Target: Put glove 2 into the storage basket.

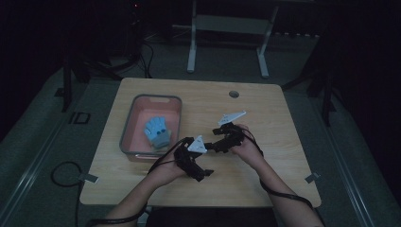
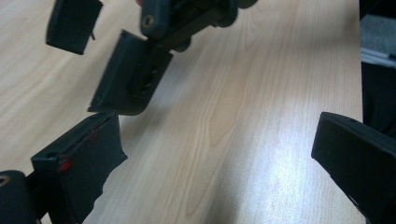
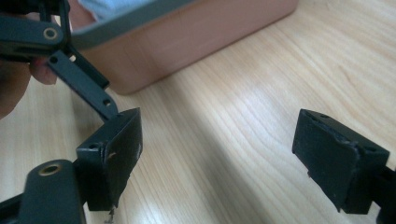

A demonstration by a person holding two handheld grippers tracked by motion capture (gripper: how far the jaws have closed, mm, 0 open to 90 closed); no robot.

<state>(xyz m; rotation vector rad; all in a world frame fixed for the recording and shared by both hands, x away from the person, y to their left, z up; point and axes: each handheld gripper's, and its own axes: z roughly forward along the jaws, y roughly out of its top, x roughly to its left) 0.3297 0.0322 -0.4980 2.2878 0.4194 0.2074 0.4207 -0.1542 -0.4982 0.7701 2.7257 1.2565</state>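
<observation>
A blue glove (image 1: pixel 157 132) lies inside a pink bin (image 1: pixel 137 113) with a grey rim on the left half of the wooden table (image 1: pixel 265 109). My left gripper (image 1: pixel 201 169) is held just right of the bin's near corner. In the left gripper view its jaws stand wide apart over bare wood, so the left gripper (image 2: pixel 217 163) is open and holds nothing. My right gripper (image 1: pixel 213 144) hovers close beside it, pointing toward the bin. The right gripper (image 3: pixel 224 158) is open too, with only tabletop between its jaws. The bin's wall (image 3: pixel 196 37) rises just beyond them.
A round cable hole (image 1: pixel 233 93) sits near the table's far edge. Cables trail from both grippers off the near edge. The other gripper's jaws (image 2: pixel 130 77) hang close in front of the left one. A metal frame (image 1: pixel 227 28) stands on the floor beyond the table.
</observation>
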